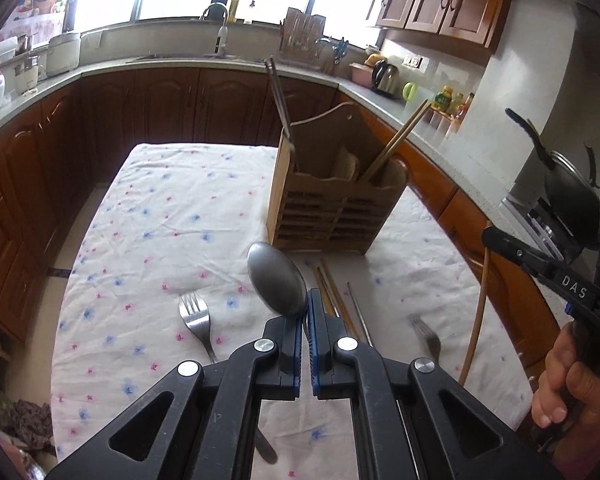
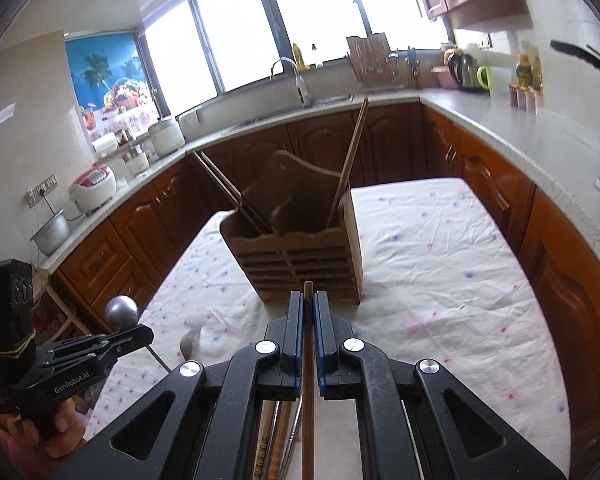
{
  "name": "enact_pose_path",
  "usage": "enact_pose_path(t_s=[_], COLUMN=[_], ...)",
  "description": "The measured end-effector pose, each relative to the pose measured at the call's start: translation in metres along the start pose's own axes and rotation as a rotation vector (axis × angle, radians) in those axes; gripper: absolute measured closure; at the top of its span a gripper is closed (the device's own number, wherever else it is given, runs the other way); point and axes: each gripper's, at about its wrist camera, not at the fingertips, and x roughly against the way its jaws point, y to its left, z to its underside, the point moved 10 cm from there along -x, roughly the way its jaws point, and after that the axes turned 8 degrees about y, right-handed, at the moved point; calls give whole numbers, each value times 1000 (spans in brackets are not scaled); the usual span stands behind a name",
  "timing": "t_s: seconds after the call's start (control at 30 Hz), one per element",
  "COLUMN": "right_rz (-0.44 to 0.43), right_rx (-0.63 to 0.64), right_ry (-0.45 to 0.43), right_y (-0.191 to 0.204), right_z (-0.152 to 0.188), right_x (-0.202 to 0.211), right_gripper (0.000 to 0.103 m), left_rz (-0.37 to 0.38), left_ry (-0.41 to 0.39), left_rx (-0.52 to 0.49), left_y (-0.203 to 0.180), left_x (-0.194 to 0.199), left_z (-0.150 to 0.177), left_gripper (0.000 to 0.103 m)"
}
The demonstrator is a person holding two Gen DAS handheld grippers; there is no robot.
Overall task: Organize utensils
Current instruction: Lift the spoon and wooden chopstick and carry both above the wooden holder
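A wooden utensil holder (image 1: 332,200) stands on the flowered tablecloth (image 1: 148,232), with chopsticks leaning in its left and right compartments. My left gripper (image 1: 306,304) is shut on a metal spoon (image 1: 276,278), bowl up, held above the cloth in front of the holder. My right gripper (image 2: 309,300) is shut on a wooden chopstick (image 2: 308,380), just in front of the holder (image 2: 296,248). The right gripper (image 1: 496,240) and its chopstick (image 1: 478,312) also show in the left wrist view. The left gripper (image 2: 140,334) with the spoon (image 2: 121,312) shows in the right wrist view.
Two forks (image 1: 198,320) (image 1: 426,334) and several loose chopsticks (image 1: 336,300) lie on the cloth below the grippers. A kitchen counter (image 1: 220,64) with cabinets, sink, kettle and rice cookers runs around the table. A black pan (image 1: 564,188) is at the right.
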Motion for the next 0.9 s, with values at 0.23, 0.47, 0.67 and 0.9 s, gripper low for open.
enact_pose_path(t_s=[0.23, 0.47, 0.67, 0.9], right_rz=[2, 8, 0, -5], right_rx=[-1, -17, -24, -32], right_ry=[-82, -174, -222, -304], right_y=[-2, -4, -6, -3], right_z=[-22, -50, -76, -117], right_x=[28, 49, 56, 68], right_gripper=[98, 98, 98, 98], left_rz=[11, 19, 10, -3], left_ry=[-32, -69, -119, -199], left_rx=[-7, -18, -34, -38], left_y=[-3, -5, -7, -8], left_x=[16, 27, 37, 47], left_z=[-5, -22, -45, -83], left_gripper=[102, 102, 102, 102])
